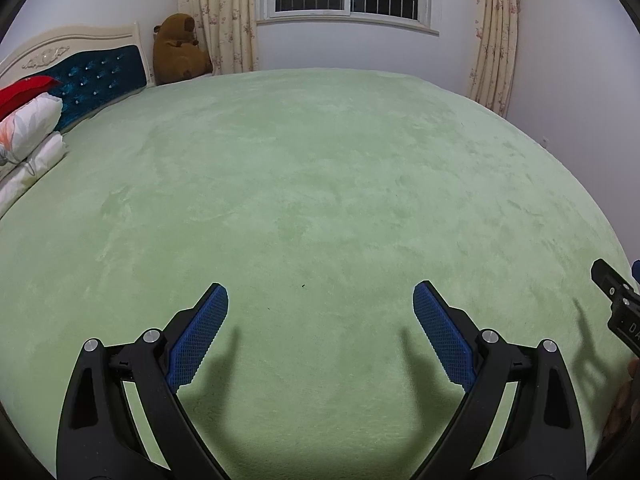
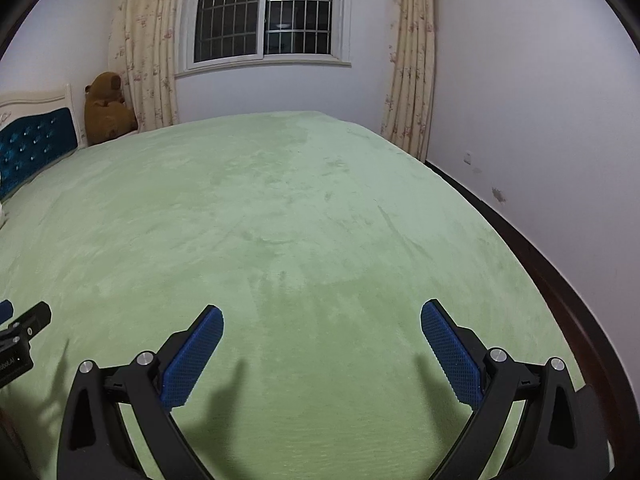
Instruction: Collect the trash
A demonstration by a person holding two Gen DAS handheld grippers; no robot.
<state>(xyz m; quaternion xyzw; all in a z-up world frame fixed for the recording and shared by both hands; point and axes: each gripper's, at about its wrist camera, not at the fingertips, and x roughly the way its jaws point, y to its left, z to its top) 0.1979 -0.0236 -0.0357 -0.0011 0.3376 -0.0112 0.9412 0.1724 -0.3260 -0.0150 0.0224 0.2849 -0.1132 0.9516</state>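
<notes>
No trash shows in either view. My left gripper [image 1: 320, 292] is open and empty, hovering low over a green plush bedspread [image 1: 320, 168]. My right gripper [image 2: 322, 312] is open and empty too, over the same bedspread [image 2: 280, 208]. A tiny dark speck [image 1: 303, 285] lies on the bedspread between the left fingers. The right gripper's black body shows at the right edge of the left wrist view [image 1: 616, 300]. The left gripper's body shows at the left edge of the right wrist view [image 2: 24, 336].
A blue tufted headboard [image 1: 100, 76] and stacked pillows [image 1: 28, 136] are at the left. A brown teddy bear [image 1: 178, 50] sits in the far corner by floral curtains [image 1: 224, 20]. A barred window [image 2: 266, 8] is behind. The bed's dark frame edge [image 2: 560, 280] runs along the right wall.
</notes>
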